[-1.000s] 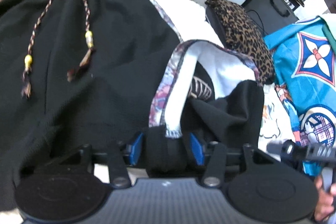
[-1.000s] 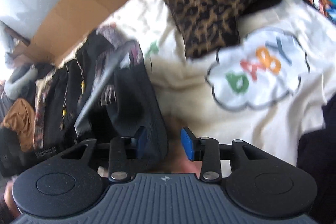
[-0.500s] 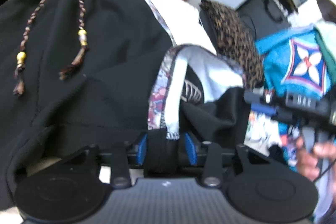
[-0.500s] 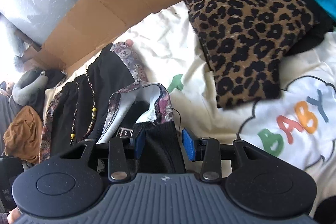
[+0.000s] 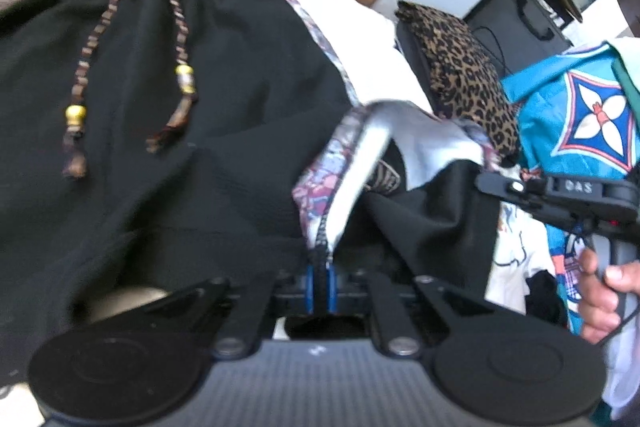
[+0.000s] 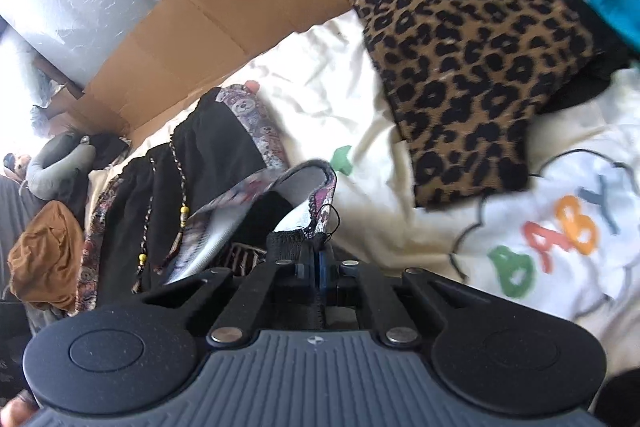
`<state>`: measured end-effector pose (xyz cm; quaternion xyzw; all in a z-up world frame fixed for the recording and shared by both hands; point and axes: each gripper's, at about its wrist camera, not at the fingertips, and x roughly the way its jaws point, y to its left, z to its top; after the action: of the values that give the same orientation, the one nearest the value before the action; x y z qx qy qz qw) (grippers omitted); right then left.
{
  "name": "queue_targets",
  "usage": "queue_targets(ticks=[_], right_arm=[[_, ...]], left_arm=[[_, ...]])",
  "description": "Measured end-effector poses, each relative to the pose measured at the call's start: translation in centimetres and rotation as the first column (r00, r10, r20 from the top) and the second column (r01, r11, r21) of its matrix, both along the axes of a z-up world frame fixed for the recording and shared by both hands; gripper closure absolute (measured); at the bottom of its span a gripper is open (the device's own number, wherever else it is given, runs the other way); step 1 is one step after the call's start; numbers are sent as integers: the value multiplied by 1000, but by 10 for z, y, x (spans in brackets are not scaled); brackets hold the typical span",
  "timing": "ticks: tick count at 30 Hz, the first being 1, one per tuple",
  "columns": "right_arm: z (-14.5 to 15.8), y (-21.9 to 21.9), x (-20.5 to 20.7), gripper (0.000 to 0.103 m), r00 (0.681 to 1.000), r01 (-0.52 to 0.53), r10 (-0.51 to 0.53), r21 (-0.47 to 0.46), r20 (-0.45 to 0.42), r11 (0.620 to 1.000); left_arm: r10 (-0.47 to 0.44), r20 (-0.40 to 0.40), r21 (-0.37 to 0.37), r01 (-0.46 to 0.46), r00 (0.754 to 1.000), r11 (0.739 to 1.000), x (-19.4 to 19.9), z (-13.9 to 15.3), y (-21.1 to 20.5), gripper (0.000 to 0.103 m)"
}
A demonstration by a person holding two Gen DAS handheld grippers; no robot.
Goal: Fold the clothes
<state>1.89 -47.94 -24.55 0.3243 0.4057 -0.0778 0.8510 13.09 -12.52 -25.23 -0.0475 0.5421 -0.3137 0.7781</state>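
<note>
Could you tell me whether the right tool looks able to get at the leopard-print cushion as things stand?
Probably not yet: the right tool is shut on the black shorts' hem. The leopard-print cushion lies unobstructed ahead.

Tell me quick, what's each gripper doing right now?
Left gripper: closed on the black shorts' hem.
Right gripper: closed on the same shorts' hem.
</note>
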Motion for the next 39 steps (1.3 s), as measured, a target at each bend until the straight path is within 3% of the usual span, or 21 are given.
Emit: queue_targets(ticks=[11,18,21,28,32,39], right_arm=[[14,6,-49,103,993,72,-81,-103,-87,992],[14,34,-50,103,993,-33,2,-257,-122,966],[6,40,-52,103,989,-54,14,-276,-144,960],[-17,35,-61,102,981,-64,21,-223,-192,973],[-22,28,-75,101,975,-44,-3,-206,-222,978],[-15,9,-92,97,976,39,-77,-186,-202,982]], left_arm=[[97,40,68,-100,994,993,-23,33,69,96],[152,26,87,-154,988,984,-39,35,97,97],[160,11,112,-160,987,981,-47,25,97,97],[84,-29,187,-77,996,979,-61,2,89,92],[34,-9,199,-31,999,980,-63,8,86,86],[-73,26,151,69,997,986,-74,31,96,85]])
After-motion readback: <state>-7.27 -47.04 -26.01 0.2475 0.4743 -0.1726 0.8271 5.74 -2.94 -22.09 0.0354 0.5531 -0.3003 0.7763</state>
